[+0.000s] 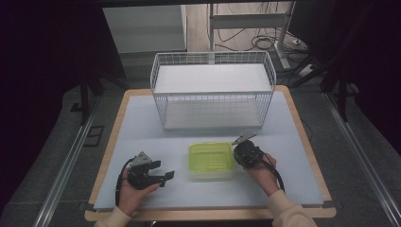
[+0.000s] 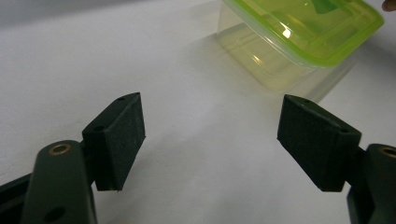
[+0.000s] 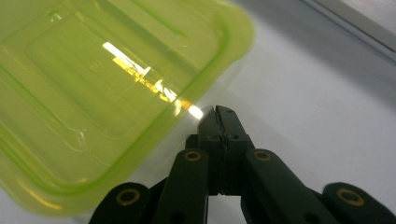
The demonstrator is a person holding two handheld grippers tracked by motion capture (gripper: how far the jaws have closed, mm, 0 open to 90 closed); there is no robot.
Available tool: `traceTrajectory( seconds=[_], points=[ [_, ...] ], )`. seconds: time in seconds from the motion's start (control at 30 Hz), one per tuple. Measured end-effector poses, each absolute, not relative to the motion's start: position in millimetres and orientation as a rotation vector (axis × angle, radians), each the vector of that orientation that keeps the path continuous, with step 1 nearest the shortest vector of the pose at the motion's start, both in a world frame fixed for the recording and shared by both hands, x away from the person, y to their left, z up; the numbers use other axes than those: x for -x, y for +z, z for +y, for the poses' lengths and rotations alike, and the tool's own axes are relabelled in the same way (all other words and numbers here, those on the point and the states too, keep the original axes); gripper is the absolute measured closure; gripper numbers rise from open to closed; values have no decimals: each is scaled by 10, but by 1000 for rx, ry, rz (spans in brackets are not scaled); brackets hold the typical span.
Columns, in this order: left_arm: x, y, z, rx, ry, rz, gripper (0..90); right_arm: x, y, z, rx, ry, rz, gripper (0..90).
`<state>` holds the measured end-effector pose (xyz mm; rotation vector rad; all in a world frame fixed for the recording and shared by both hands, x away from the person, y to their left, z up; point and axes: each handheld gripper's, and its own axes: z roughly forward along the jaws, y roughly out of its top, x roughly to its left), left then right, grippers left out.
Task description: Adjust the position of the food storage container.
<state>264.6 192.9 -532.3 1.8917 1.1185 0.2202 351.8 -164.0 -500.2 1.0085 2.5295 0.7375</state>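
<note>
A clear plastic container (image 1: 211, 161) with a glossy lime-green lid (image 3: 93, 88), rounded at the corners, sits near the middle of the matte grey table (image 1: 142, 127). The right gripper (image 1: 239, 155) has its jaws pressed together at the lid's right edge; whether they touch it is unclear. The left gripper (image 1: 169, 176), spread wide with nothing between, rests left of it. A white wire basket (image 1: 213, 90) stands beyond

A white wire basket (image 1: 212, 90) stands at the far side of the table (image 1: 142, 127), whose pale grey top is edged in light wood. Beyond it, cables (image 1: 246, 35) lie on the floor beside a white metal frame (image 1: 248, 21).
</note>
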Motion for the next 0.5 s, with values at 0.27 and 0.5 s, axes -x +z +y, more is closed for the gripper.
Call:
traceTrajectory(
  seconds=[0.27, 0.5],
  points=[
    [-2657, -5298, 1945, -1854, 185, 1129, 229, -3503, -4845, -2017, -1092, 858, 2455, 897],
    [-2653, -5243, 1975, -1822, 186, 1149, 228, -3333, -4775, -2426, -1155, 1028, 2386, 804]
  ],
)
